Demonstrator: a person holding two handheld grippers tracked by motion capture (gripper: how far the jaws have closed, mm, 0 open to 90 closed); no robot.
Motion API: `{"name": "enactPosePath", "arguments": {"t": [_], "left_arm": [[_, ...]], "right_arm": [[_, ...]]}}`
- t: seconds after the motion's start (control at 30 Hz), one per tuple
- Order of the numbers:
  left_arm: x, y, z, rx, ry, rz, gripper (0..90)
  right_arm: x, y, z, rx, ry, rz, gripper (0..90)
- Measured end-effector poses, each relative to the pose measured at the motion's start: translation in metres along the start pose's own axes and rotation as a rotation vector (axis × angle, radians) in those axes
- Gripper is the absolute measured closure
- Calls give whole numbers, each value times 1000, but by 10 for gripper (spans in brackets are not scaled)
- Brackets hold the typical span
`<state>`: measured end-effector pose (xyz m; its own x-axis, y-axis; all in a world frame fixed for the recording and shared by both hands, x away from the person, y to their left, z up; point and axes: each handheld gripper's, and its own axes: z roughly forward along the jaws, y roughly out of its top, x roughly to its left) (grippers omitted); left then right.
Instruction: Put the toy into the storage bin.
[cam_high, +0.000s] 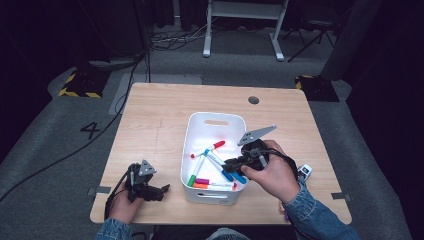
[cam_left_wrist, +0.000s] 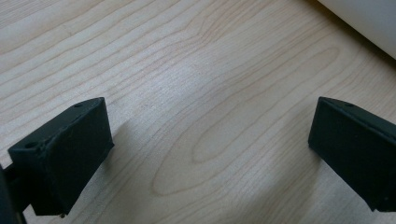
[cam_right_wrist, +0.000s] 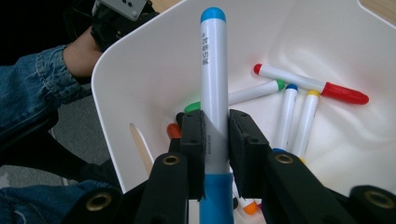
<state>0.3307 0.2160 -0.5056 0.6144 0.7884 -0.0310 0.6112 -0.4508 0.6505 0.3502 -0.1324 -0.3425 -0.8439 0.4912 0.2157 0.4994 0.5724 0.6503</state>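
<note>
Blue-capped marker (cam_right_wrist: 214, 93), light, stiff and slick plastic, sits clamped mid-barrel in the right tool (cam_right_wrist: 215, 140) above the white bin (cam_right_wrist: 140, 70); gripping nearer the cap could let it pivot. Left of the bin, the left tool (cam_left_wrist: 205, 140) rests wide open and empty on the desk (cam_left_wrist: 187, 70).

A white "4" is marked on the grey floor (cam_high: 91, 130); the blue marker (cam_right_wrist: 214, 84) bears small unreadable print.

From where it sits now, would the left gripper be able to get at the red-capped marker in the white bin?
Probably yes. The left gripper is open, holds nothing, and rests on the table beside the white bin. The red-capped marker lies uncovered, though the bin wall means reaching over.
</note>
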Motion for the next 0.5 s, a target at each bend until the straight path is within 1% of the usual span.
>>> {"name": "enactPosePath", "arguments": {"t": [0.03,0.2,0.23,0.33,0.37,0.4,0.43,0.47,0.5], "left_arm": [[0,0,0,0,0,0,0],[0,0,0,-1,0,-2,0],[0,0,0,-1,0,-2,0],[0,0,0,0,0,0,0],[0,0,0,-1,0,0,0],[0,0,0,-1,0,0,0],[0,0,0,0,0,0,0],[0,0,0,-1,0,0,0],[0,0,0,0,0,1,0]], "right_arm": [[1,0,1,25,-2,-5,773],[2,-1,7,45,-4,-22,772],[3,-2,10,69,-3,-23,772],[3,-3,15,81,-1,-36,772],[4,-3,16,90,-3,-28,772],[4,-4,19,90,1,-38,772],[4,-4,19,90,1,-38,772],[4,-4,22,107,-2,-47,772],[4,-4,22,107,-2,-47,772]]}}
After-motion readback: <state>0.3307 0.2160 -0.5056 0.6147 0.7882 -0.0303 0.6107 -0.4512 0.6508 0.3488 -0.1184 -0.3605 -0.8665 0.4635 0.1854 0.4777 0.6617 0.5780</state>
